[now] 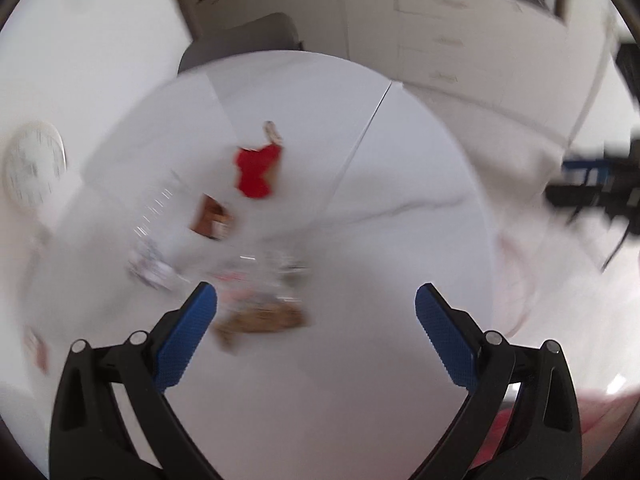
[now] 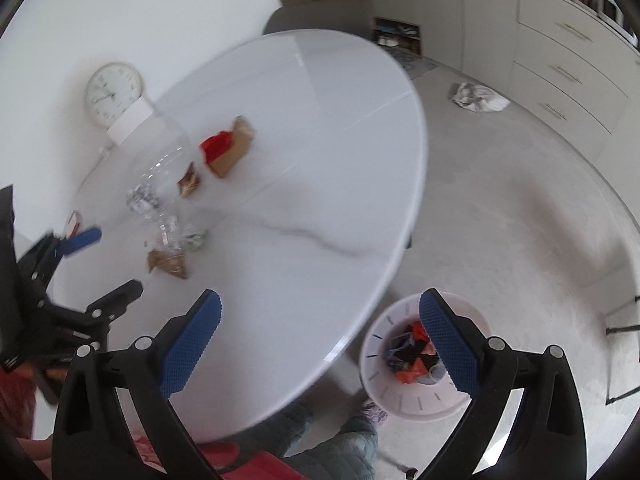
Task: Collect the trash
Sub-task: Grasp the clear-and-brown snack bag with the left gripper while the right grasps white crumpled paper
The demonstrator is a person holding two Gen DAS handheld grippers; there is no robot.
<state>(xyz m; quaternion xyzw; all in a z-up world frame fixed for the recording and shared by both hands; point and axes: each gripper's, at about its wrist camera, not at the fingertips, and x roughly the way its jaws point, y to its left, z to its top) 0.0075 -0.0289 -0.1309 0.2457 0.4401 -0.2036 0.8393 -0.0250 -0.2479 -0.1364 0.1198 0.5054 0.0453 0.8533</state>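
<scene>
Several scraps: red wrapper [image 2: 216, 145], brown bag [image 2: 236, 148], crumpled brown piece [image 2: 168, 264] — left part of white table [image 2: 320, 128]
Bin [image 2: 374, 344]: floor, near-right, holding wrappers
Left gripper [image 1: 316, 316]: fingers wide, empty
Right gripper [image 2: 320, 320]: wide — empty

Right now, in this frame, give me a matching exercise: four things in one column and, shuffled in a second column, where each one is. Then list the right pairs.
Things:
1. clock
2. bin
3. red wrapper
4. crumpled white bag

Places:
A. on the floor beside the table's near edge, with trash inside
B. on the tabletop, against a brown paper piece
C. on the floor near the drawers
D. against the wall at the table's far side

Pairs: 1-D, 2-A, 3-B, 4-C
</scene>
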